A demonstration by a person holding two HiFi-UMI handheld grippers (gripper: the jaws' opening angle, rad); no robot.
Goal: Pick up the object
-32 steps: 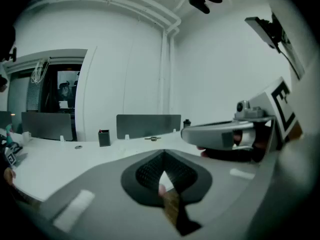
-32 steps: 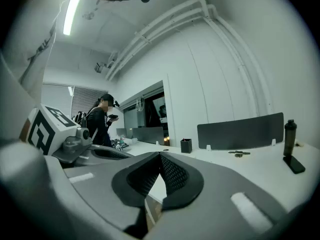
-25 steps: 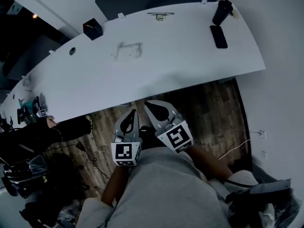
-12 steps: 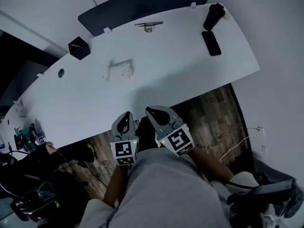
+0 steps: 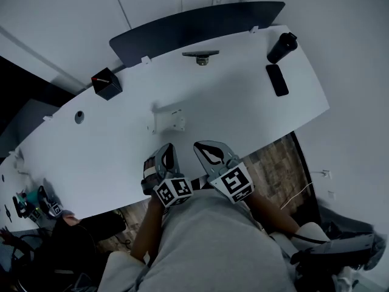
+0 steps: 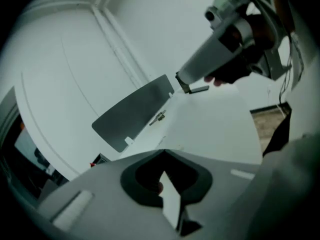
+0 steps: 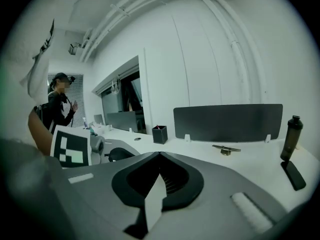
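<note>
A small flat white object (image 5: 167,120) lies on the white table (image 5: 243,111), a short way beyond both grippers. My left gripper (image 5: 168,146) is shut and empty, its tip over the table's front edge, just below the object. My right gripper (image 5: 199,145) is beside it, also shut with nothing in it. In the left gripper view the closed jaws (image 6: 164,152) point up toward the wall, and the right gripper (image 6: 225,44) crosses the upper right. In the right gripper view the closed jaws (image 7: 160,154) face the table's far side, with the left gripper's marker cube (image 7: 70,146) at left.
Toward the far edge are a black bottle (image 5: 282,46), a dark phone (image 5: 277,79), a metal piece (image 5: 201,56) and a black box (image 5: 107,84), in front of a dark divider panel (image 5: 194,26). A person (image 7: 57,109) stands at the far left. Wooden floor (image 5: 285,163) lies below.
Both grippers have moved forward from over the floor to the table's front edge, closer to the white object. The left gripper has tilted. Both stay shut.
</note>
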